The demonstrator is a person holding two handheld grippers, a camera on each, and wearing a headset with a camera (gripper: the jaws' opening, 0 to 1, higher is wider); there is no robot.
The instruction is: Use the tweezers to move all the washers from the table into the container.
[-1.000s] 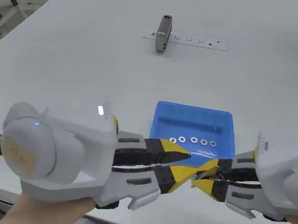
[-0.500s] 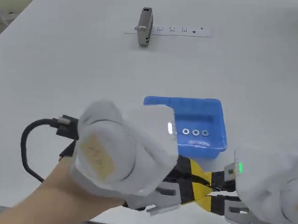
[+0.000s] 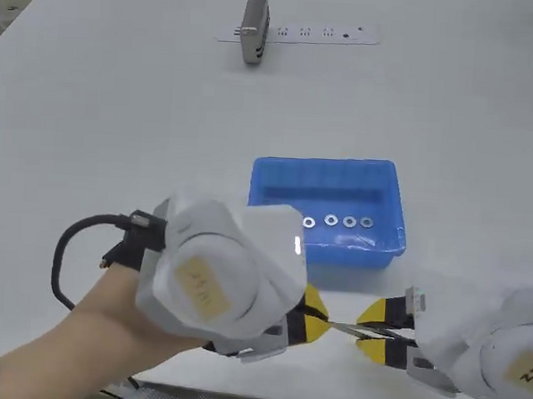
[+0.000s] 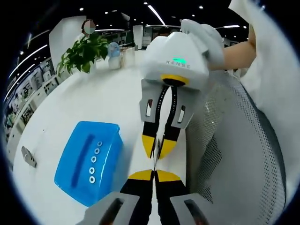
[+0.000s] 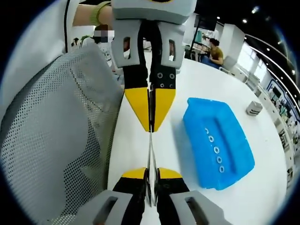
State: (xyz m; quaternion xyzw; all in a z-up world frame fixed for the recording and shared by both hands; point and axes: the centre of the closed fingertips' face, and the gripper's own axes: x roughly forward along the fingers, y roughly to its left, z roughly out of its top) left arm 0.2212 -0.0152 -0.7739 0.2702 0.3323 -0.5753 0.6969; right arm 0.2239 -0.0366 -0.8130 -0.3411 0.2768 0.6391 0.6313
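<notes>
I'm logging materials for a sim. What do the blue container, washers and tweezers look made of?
The container looks like moulded plastic: uniform glossy blue, rounded rim. The washers look like bare metal, probably steel: small silvery rings. The tweezers look like thin metal, grey and shiny, though too slim to judge the finish.

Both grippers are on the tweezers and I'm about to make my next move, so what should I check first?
1. Right gripper clamped on the tweezers: ok.
2. Left gripper shut on the tweezers' other end: ok.
3. Blue container upright with its top open: ok.
4. Washers inside the container: ok, five in a row.
5. No washers left on the table: cannot tell, the grippers hide part of it.
</notes>
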